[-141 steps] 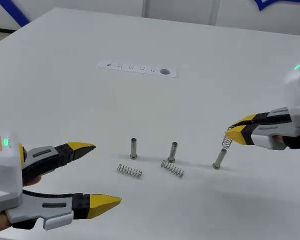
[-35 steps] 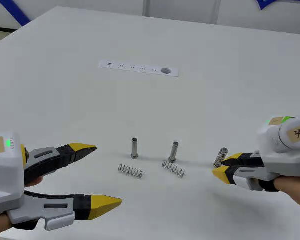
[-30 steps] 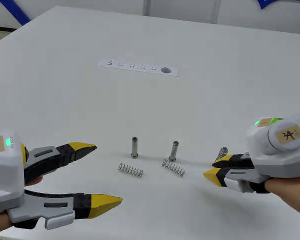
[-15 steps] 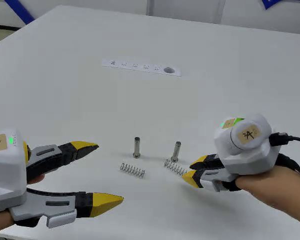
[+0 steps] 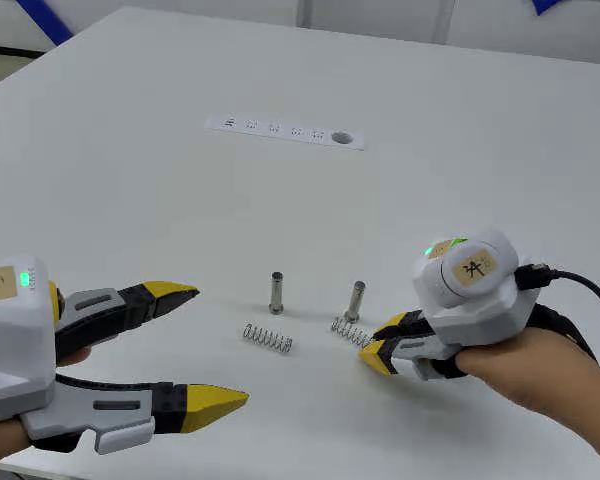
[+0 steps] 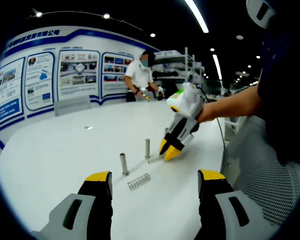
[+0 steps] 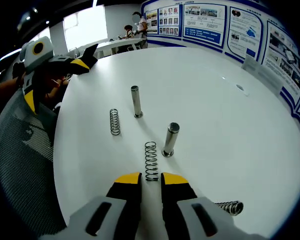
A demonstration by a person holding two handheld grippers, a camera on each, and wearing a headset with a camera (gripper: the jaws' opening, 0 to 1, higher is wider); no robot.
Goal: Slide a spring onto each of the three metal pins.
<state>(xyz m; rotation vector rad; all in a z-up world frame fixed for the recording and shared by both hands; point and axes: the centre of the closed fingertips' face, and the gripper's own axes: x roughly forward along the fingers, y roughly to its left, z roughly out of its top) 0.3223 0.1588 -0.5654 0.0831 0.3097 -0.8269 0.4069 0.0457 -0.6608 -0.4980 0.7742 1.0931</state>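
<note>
We take the middle pin as our mark; it stands upright on the white surface. The right hand-held gripper sits low on the near side of that pin. Its jaws are released but only a narrow gap apart. The near end of a loose spring lies at that gap, and the spring runs flat from there to just beside the pin's foot. We see no jaw pressing on it.

In the right gripper view, a bare pin stands upright beyond the middle pin. A second spring lies flat near it, not touching. On the opposite side of the middle pin, at the view's edge, a third spring shows. We cannot tell whether a pin sits inside it.

The left hand-held gripper is held well to the left of the middle pin in the head view, jaws spread wide and grasping nothing. A power strip lies far beyond the middle pin.
</note>
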